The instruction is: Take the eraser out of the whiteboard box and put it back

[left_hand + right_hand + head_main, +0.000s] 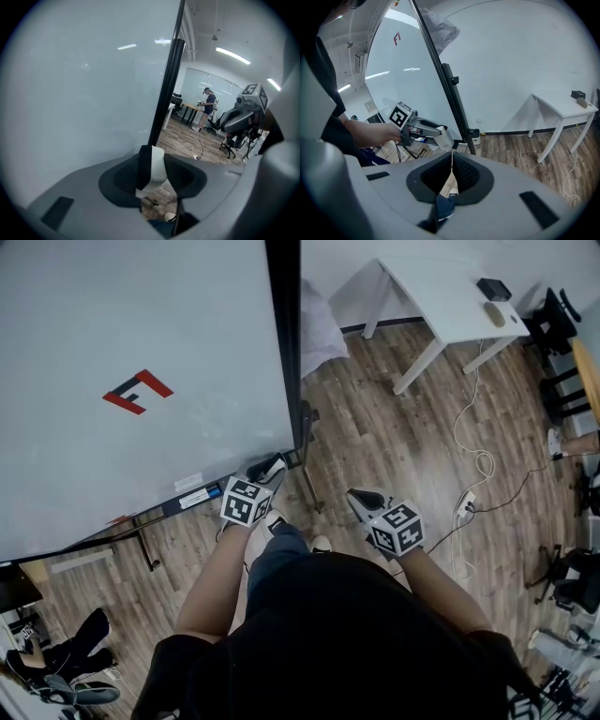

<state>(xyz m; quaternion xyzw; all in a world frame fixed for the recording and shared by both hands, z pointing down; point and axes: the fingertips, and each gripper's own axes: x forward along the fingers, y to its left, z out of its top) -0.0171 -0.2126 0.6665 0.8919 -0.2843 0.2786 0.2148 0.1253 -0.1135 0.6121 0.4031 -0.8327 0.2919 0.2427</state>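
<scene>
1. Two grippers hang over the wood-plank floor [375, 427]. The left gripper [270, 468] is clamped on the eraser [157, 166], right at the whiteboard [141, 324]'s bottom corner.
2. Meanwhile the right gripper [360, 498] is pinched closed, empty.
3. Room: white table [441, 296] at 1 o'clock, cable [480, 460] at 3 o'clock.

1. One whiteboard [141, 334], with one red-and-black logo [138, 391] on its face.
2. Two grasping tools: left hand-held gripper [272, 468] at the whiteboard's lower right corner, right hand-held gripper [358, 497] a little right of that corner.
3. One eraser [157, 169], white with a black side, in front of the whiteboard.
4. One white table [441, 296] well right of the whiteboard, with two small things on its tabletop: one black box [493, 289] and one pale oval thing [494, 314].
5. One power strip [466, 506] on the floor right of the whiteboard.
6. One distant person [207, 108] standing far beyond the whiteboard's edge.
</scene>
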